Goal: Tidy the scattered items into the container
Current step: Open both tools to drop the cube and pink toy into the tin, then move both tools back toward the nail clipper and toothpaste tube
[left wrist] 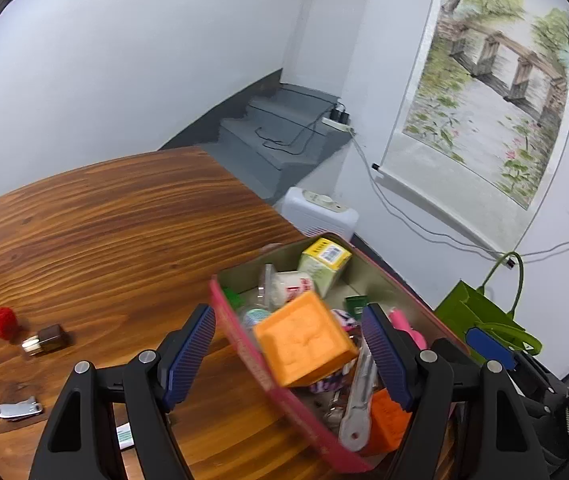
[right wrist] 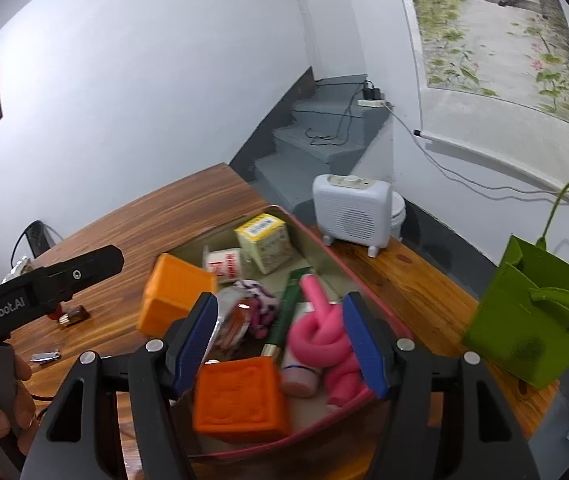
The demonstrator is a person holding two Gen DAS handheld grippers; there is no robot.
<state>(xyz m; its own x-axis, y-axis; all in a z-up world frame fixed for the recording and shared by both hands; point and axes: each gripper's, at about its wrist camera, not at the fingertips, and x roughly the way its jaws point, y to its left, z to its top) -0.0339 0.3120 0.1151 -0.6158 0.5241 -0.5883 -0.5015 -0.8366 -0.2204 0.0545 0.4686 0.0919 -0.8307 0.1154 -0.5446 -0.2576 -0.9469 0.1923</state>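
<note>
My left gripper (left wrist: 290,354) is spread wide over the near-left rim of the tin (left wrist: 244,328), a red-walled rectangular box sitting at the table's (left wrist: 124,220) right end. One finger hangs outside the wall above the wood, the other is inside over the clutter. A light orange block (left wrist: 304,344) sits between the pads, blurred, tipped on the tin's rim. The pads aren't touching it, there's daylight on both sides.

My right gripper (right wrist: 280,340) is parted too, hovering over the near end of the tin with nothing pinched. Under it there's a darker orange block (right wrist: 240,398) in the near corner, and a knotted pink foam tube (right wrist: 324,332) just beside the right-side finger. The rest of the tin is a pile: a yellow-green carton (right wrist: 266,242) at the far end, a small white pot with red print (right wrist: 224,266), a pink-and-white fuzzy thing (right wrist: 260,304), a green tube (right wrist: 288,308) lying lengthwise, and a pink bottle (right wrist: 300,378) next to the dark block.

Out on the table, well apart from the tin on the left: a red pom-pom (left wrist: 4,320), a little brown bottle with a gold cap (left wrist: 46,340) right next to it, and nail clippers (left wrist: 18,408) nearer to me. A white tube end (left wrist: 124,436) peeks out under my left gripper's frame.

Off the table's right end there's a green bag (right wrist: 532,332) and a white heater (right wrist: 350,210).
</note>
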